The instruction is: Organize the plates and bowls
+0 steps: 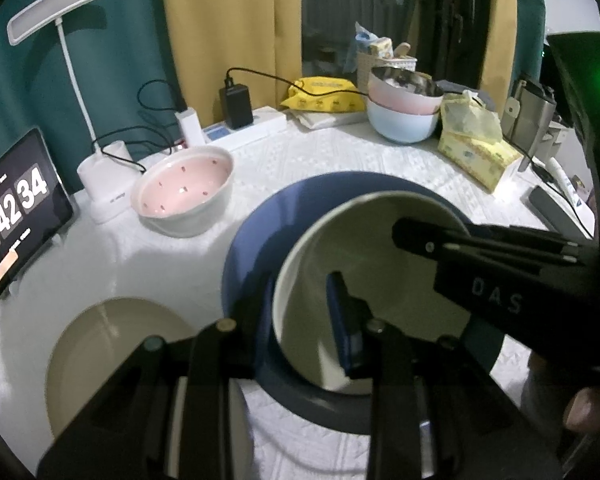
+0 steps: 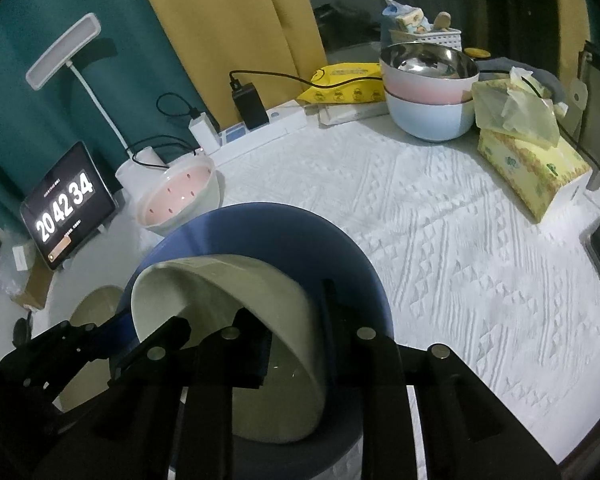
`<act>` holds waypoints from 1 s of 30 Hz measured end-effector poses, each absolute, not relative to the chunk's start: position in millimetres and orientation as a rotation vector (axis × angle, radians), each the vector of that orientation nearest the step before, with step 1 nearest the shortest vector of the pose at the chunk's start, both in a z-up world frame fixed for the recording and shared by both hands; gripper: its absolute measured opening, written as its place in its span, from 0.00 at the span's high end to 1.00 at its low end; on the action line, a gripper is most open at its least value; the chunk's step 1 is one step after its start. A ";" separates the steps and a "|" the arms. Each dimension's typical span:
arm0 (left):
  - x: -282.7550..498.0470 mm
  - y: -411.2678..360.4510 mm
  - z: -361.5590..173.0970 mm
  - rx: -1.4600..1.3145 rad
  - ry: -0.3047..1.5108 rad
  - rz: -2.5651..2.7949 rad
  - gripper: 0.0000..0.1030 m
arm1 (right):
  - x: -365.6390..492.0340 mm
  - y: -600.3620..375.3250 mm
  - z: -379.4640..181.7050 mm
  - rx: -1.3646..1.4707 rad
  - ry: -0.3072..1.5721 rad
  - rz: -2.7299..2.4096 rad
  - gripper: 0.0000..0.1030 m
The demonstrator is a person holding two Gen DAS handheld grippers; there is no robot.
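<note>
A cream bowl [image 1: 380, 300] is seen sitting inside a blue plate [image 1: 300, 208] on the white quilted desk [image 2: 440, 220], in the near centre of the scene. The bowl is tilted, its left rim raised in the right wrist view.

The left gripper [image 1: 306, 320] is seen straddling the bowl's left rim, one finger inside the bowl and one outside; its pads appear pressed on the wall, so the rim is taken as pinched. The right gripper [image 2: 296, 340] is placed over the bowl's right rim, one finger inside and one outside between bowl and plate. Whether its pads are still pressing on the wall cannot be told; the jaws are narrow.

A second cream plate [image 1: 112, 360] is noted on the near left of the desk, apart from the blue plate. A pink-lined bowl [image 1: 184, 196] with small dots is located further back on the left, just beside a white lamp base [image 1: 104, 184]. A stack of bowls [image 2: 430, 92], steel-lined pink on pale blue, is recorded at the far right, next to a yellow tissue pack [image 2: 532, 168]. A tablet clock [image 2: 68, 208] is propped at the far left edge.
</note>
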State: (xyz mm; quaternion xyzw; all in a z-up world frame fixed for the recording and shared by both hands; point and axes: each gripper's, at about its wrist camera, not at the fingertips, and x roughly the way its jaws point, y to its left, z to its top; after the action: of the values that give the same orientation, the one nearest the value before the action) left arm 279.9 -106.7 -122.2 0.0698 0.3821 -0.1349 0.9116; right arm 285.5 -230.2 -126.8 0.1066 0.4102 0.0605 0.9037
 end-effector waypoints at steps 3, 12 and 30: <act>278.0 -106.2 -120.0 0.141 0.779 -0.277 0.72 | 283.3 -231.7 -123.7 0.214 0.833 0.129 0.77; 279.7 -103.3 -115.3 0.113 0.771 -0.283 0.72 | 280.1 -247.9 -99.3 0.208 0.715 0.122 0.77; 292.5 -91.9 -111.8 0.062 0.759 -0.257 0.72 | 304.4 -227.0 -125.5 0.168 0.782 0.184 0.83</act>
State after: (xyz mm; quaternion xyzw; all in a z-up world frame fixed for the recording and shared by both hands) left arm 292.5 -91.9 -111.8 0.0302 0.3693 -0.1253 0.9203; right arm 304.4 -227.0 -125.5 0.0819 0.3802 0.0895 0.9169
